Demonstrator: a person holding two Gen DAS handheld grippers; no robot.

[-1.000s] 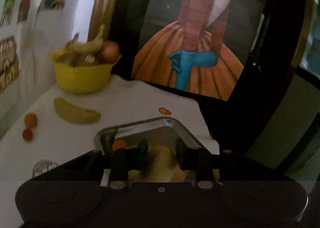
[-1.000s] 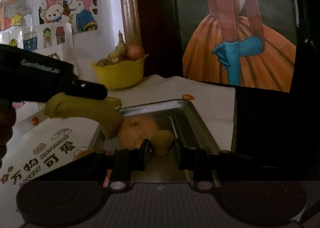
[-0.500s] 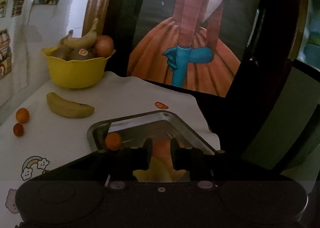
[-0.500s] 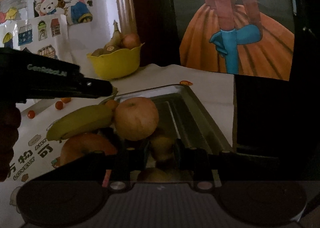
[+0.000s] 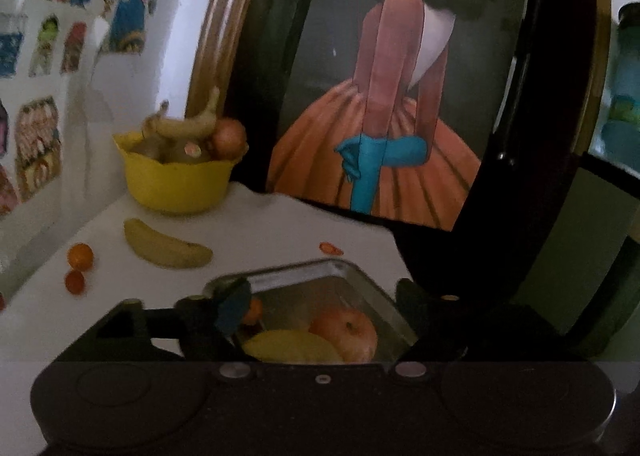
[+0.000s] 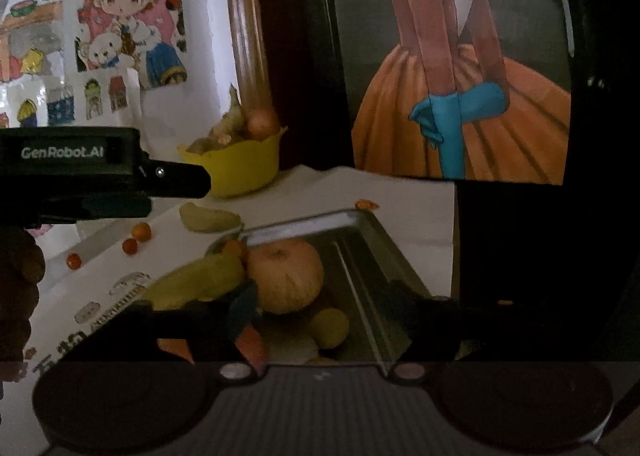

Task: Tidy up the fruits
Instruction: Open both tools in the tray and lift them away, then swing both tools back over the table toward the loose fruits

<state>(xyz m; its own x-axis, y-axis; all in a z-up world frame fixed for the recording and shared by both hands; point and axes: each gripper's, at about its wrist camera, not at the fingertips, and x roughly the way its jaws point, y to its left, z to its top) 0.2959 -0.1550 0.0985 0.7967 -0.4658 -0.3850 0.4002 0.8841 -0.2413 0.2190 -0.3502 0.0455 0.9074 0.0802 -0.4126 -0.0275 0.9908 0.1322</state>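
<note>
Now we are hovering both grippers, left gripper (image 5: 320,312) and right gripper (image 6: 320,308), spread wide and empty, over shiny metal tray (image 5: 360,276); next aiming for loose yellow banana (image 5: 166,244) on white-clothed table (image 5: 272,228), gripping mid-body, gently.

Black grippers w/ "GenRobot.AI" label

We see tray (image 6: 372,240): brushed metal, dull sheen. Bowl (image 5: 176,183): smooth yellow plastic. Surface (image 5: 280,223): matt white printed cloth. Frame (image 6: 250,55): glossy wood. Orange (image 6: 286,274): dimpled matt skin.
</note>
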